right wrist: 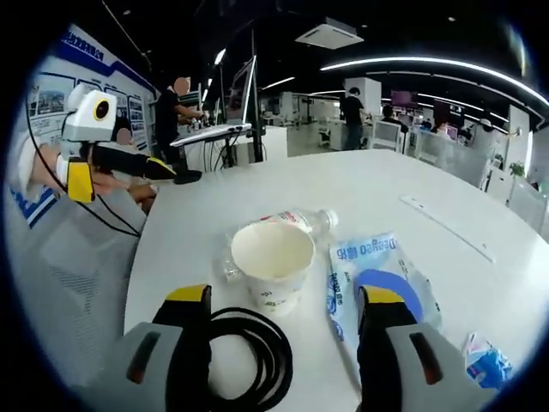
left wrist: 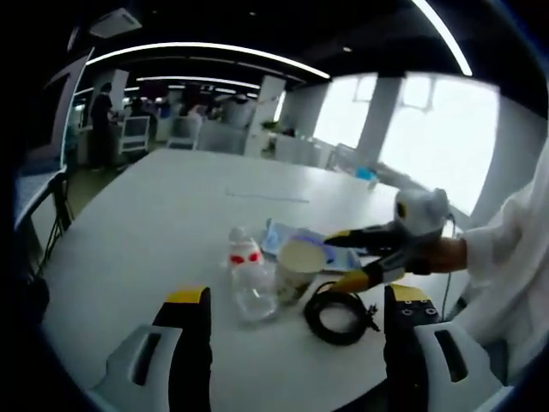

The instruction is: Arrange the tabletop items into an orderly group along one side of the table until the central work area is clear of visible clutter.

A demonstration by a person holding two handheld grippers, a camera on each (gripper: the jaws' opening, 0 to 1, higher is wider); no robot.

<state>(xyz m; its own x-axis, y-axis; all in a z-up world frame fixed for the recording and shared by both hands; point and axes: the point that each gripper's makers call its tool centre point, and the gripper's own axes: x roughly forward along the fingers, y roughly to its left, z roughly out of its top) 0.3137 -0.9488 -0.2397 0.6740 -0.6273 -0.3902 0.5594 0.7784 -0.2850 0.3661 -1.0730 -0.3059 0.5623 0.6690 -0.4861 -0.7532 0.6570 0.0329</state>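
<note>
Two grippers, both spread with nothing between the jaws. In the right gripper view, left to right ahead of our right gripper point(right wrist: 283, 322): the black cable coil point(right wrist: 249, 352), the paper cup point(right wrist: 273, 262) centred beyond the jaws with a clear bottle point(right wrist: 292, 221) lying behind it, then a blue-and-white packet point(right wrist: 373, 266) whose printing we cannot read. Our left gripper point(left wrist: 296, 322) hangs short of the same cluster on the white table point(left wrist: 171, 215).

White paper cup point(right wrist: 273, 262) stands upright, clear bottle point(right wrist: 296, 221) lies behind it, black cable coil point(right wrist: 249, 352) in front, blue packet point(right wrist: 377, 283) flat alongside.
</note>
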